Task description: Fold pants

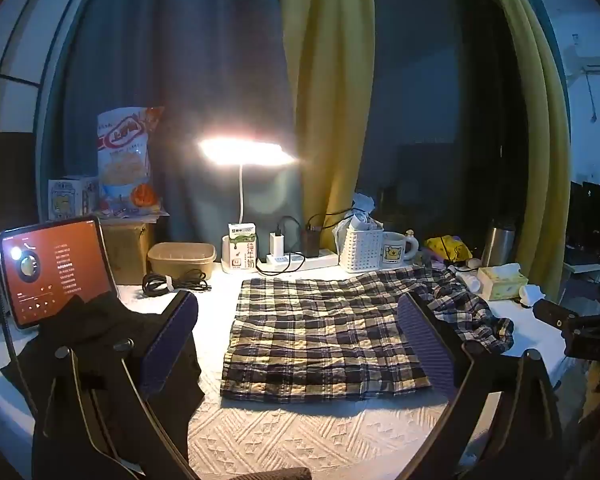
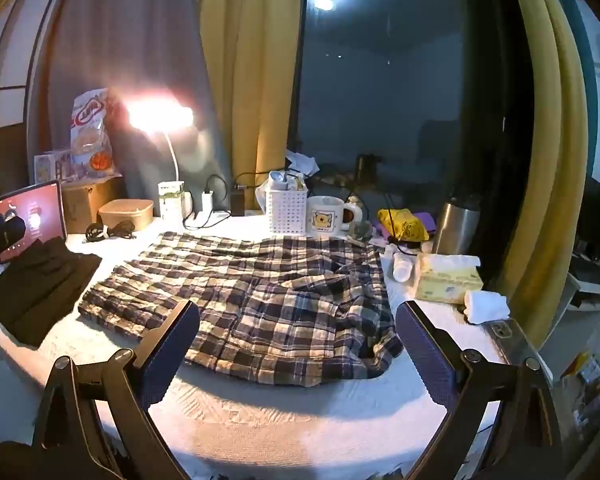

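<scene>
Plaid pants [image 2: 260, 304] spread flat on table, right end rumpled

Left gripper [image 1: 298, 338] and right gripper [image 2: 298, 340] both wide apart, empty, angled slightly downward

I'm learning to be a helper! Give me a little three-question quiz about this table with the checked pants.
1. True or false: the left hand-held gripper is squeezing the plaid pants.
2. What lies left of the plaid pants: A) black folded cloth, B) a red towel, C) a shoe?
3. Fill in: the mug stands right beside the white ____.

Key: 1 false, both it and the right hand-held gripper are open and holding nothing. 2 A. 3 basket.
</scene>
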Demonstrator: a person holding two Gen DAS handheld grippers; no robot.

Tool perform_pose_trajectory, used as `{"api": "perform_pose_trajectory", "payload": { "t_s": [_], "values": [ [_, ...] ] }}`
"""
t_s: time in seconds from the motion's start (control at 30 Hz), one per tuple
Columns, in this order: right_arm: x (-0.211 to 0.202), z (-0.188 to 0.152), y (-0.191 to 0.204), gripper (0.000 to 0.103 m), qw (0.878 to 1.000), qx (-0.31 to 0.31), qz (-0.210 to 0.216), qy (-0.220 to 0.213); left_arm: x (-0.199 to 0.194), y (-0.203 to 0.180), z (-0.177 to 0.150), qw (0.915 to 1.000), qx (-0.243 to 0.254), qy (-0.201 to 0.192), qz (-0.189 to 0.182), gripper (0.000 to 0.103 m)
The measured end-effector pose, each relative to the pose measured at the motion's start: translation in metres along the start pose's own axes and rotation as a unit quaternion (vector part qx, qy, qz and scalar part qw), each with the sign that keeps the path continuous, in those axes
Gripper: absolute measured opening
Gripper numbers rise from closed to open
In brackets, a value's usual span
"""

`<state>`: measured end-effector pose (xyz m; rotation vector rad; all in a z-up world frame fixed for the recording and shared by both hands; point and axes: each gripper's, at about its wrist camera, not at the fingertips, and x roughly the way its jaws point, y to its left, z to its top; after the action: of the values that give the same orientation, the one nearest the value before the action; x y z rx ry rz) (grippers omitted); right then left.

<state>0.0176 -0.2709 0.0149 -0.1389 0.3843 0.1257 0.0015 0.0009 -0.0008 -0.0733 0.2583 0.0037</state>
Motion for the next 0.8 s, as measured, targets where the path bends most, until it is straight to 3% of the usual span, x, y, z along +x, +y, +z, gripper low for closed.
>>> {"api": "perform_pose_trajectory", "payload": {
  "t_s": [0.8],
  "values": [
    [-0.004,0.006,0.000,0.099,1.000,-0.005,0.000,-0.001,-0.007,0.003,0.004,1.0000,-0.002,-0.005,-0.001,0.099]
  ]
}}
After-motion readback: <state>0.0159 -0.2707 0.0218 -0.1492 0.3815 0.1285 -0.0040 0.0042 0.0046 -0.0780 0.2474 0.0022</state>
